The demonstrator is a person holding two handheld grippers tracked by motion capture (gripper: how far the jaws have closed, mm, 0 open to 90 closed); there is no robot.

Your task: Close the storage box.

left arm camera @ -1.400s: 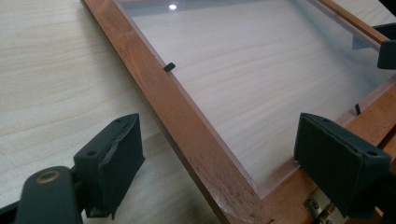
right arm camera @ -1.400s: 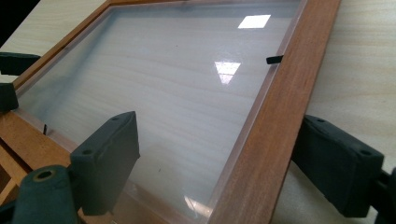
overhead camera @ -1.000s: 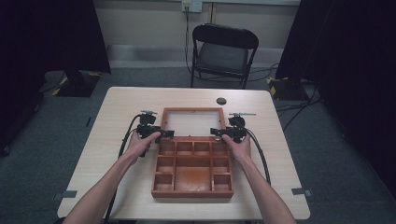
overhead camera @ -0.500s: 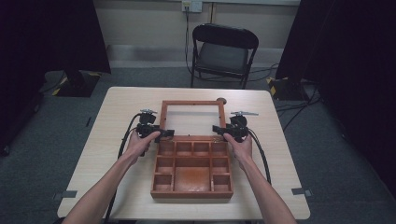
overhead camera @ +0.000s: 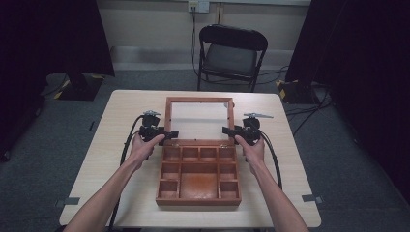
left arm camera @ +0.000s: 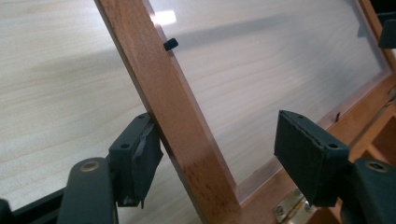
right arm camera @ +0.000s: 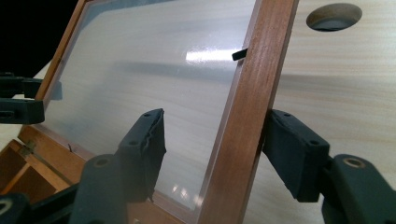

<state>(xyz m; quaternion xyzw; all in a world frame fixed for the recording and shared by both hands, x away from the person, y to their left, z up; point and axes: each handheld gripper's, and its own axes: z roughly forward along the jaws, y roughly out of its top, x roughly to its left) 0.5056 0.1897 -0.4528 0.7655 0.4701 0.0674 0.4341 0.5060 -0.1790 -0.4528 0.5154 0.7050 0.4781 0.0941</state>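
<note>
Wooden compartment box (overhead camera: 198, 176) at the centre of the bench (overhead camera: 116, 159), its glazed lid (overhead camera: 199, 121) raised at the 12 o'clock edge and standing open behind the tray. Left tongs (overhead camera: 167, 135) straddle the lid's left rail (left arm camera: 173, 116): the outer pad (left arm camera: 140, 158) touches the wood, the inner pad (left arm camera: 308, 156) stands apart over the glass; the jaws have just been closing and do not yet clamp. Right tongs (overhead camera: 231, 130) straddle the right rail (right arm camera: 245, 121): the outer pad (right arm camera: 289, 149) lies against the wood, the inner pad (right arm camera: 147, 144) stands clear of it before the pane; these jaws have likewise been closing, without a clamp. A brass hinge (left arm camera: 287, 207) joins lid and tray. A round cable hole (right arm camera: 334, 16) lies in the bench at 1 o'clock of the lid. A folding chair (overhead camera: 232, 53) stands beyond the bench at 12 o'clock. Cables (overhead camera: 128, 145) trail toward 6 o'clock beside each forearm.
</note>
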